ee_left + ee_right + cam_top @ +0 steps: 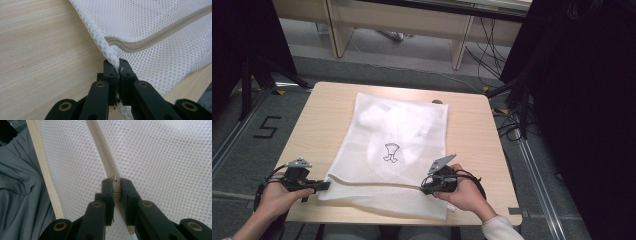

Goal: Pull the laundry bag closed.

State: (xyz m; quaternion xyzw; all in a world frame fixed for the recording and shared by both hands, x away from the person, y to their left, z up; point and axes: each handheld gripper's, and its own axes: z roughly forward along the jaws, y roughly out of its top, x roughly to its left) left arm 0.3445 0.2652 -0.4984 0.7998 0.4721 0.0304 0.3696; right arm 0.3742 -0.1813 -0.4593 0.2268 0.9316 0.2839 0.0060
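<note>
Nearest the camera, at about 7 o'clock on the table [322, 107], the left gripper [323, 185] has its jaws clamped tight on the corner seam of a white mesh laundry bag [402, 135]; the left gripper view shows the netting pinched between the jaws right at the near end of the beige zipper [160, 35]. One bag lies flat across the middle of the one table, reaching from 12 o'clock down to the near edge, with one bundle of white cloth [389, 120] inside and one small black drawing [391, 152] printed on it. At about 5 o'clock, the right gripper [426, 189] is closed on the zipper's slider; the right gripper view shows the jaws squeezing that small beige piece on the zipper line.

Two grippers, two hands, one zipper.

Likely trouble: the slider is small and smooth, so a pull along the zipper could slip it out of the jaws. If the left hold on the thin mesh gives, the bag would slide along instead of the zipper running, and loose netting could jam in the teeth.
</note>
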